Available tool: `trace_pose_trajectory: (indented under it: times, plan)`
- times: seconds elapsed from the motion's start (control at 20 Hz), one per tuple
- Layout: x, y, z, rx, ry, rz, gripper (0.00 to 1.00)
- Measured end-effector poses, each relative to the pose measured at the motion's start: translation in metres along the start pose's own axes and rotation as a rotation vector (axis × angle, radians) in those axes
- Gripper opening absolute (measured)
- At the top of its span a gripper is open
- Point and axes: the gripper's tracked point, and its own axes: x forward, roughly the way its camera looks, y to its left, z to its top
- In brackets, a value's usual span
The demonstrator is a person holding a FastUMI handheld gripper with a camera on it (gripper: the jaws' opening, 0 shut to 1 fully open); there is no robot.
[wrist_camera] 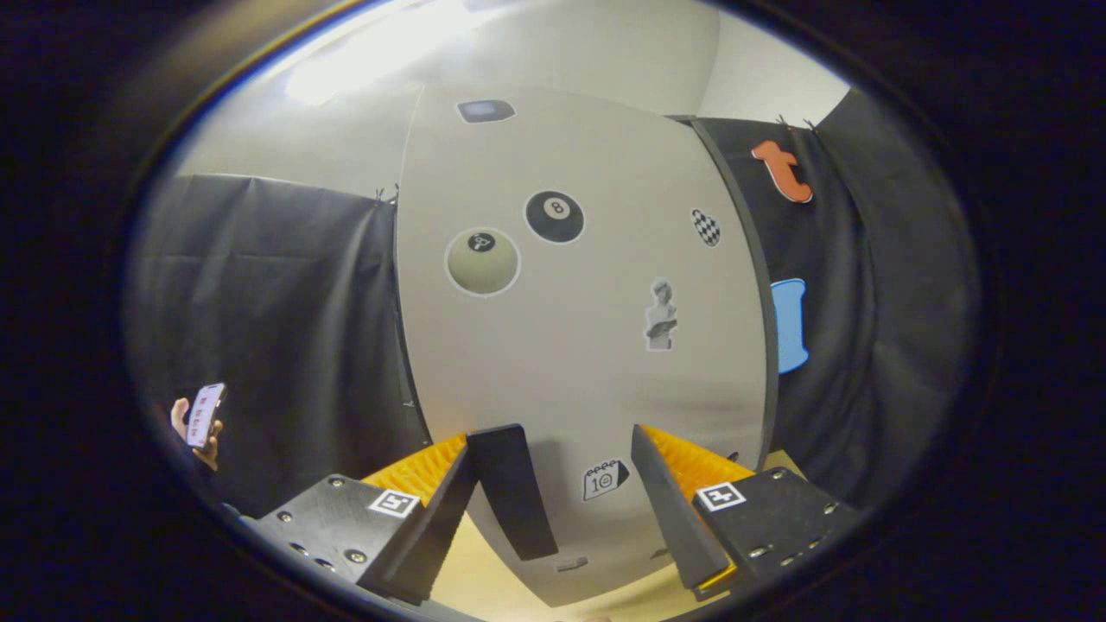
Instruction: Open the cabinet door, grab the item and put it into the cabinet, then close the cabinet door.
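Gripper view: your gripper [575,484] points level at the cabinet door [570,363], fingers spread wide, holding nothing. Door shut, dead ahead at 12 o'clock; hand with phone [200,419] at 9.

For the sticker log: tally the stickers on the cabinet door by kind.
Ball stickers: 2, eight ball and pale ball
Statue sticker: 1
Checkered sticker: 1
Calendar sticker: 1
Dark rectangle sticker: 1
Total: 6
Gripper open, holding nothing.

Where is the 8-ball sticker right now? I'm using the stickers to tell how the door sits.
In the gripper view, the black 8-ball sticker is high on the grey cabinet door, beyond the open gripper, up-right of the pale ball sticker.
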Motion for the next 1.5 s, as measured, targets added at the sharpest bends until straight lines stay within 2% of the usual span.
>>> trace_pose_trajectory:
  times: [0.15,0.35,0.6,0.85,1.5]
  plan:
    - [0.022,0.01,-0.002,0.003,0.0,0.01,1.0]
    - [0.053,0.018,-0.003,-0.03,-0.01,-0.014,1.0]
    - [0.085,0.028,-0.008,-0.008,0.002,-0.027,1.0]
    - [0.104,0.028,-0.008,-0.059,-0.029,-0.082,1.0]
    - [0.138,0.025,-0.007,-0.08,-0.071,-0.221,1.0]
